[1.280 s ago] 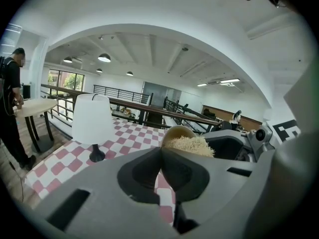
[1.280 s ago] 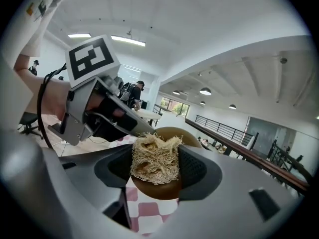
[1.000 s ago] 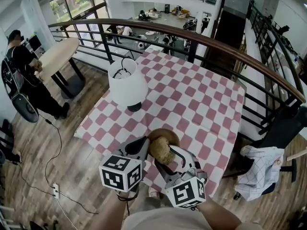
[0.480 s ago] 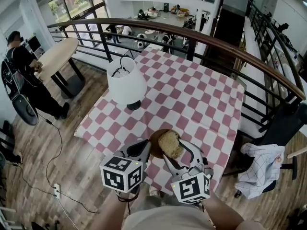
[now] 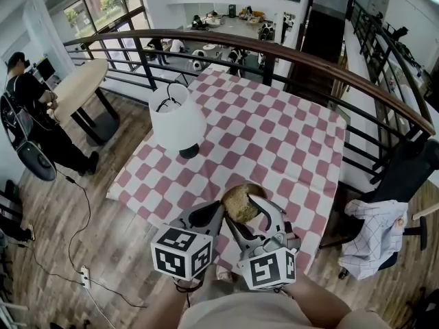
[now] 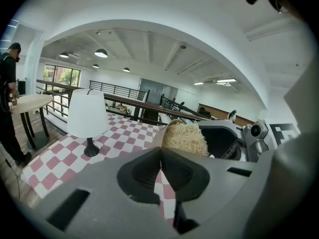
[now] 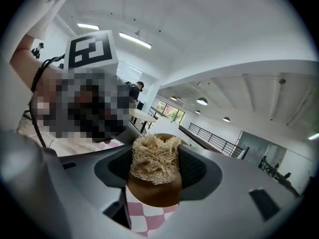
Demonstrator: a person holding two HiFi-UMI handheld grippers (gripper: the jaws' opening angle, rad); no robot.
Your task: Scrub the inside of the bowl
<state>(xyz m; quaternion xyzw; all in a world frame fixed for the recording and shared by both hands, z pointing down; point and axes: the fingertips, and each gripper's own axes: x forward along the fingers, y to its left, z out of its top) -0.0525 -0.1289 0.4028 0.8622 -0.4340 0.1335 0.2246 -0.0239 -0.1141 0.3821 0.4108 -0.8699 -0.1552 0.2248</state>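
A brown bowl (image 5: 245, 187) is held tilted above the near edge of the checked table (image 5: 274, 136). My left gripper (image 5: 218, 215) is shut on the bowl's thin rim (image 6: 160, 133), with its jaws meeting on it in the left gripper view. My right gripper (image 5: 248, 210) is shut on a pale fibrous scrubber (image 5: 239, 203), which presses against the inside of the bowl. In the right gripper view the scrubber (image 7: 154, 158) fills the gap between the pads, and the brown bowl (image 7: 154, 192) shows just below it. The left gripper view shows the scrubber (image 6: 184, 137) with the right gripper (image 6: 227, 141) behind it.
A white table lamp (image 5: 177, 122) stands at the table's far left. A curved wooden railing (image 5: 309, 64) runs behind the table. A person (image 5: 34, 115) stands by a round table (image 5: 79, 84) at the left. A chair with a checked shirt (image 5: 374, 238) is at the right.
The bowl and both grippers have drifted a little to the right and away from me. The scrubber has shifted across the inside of the bowl.
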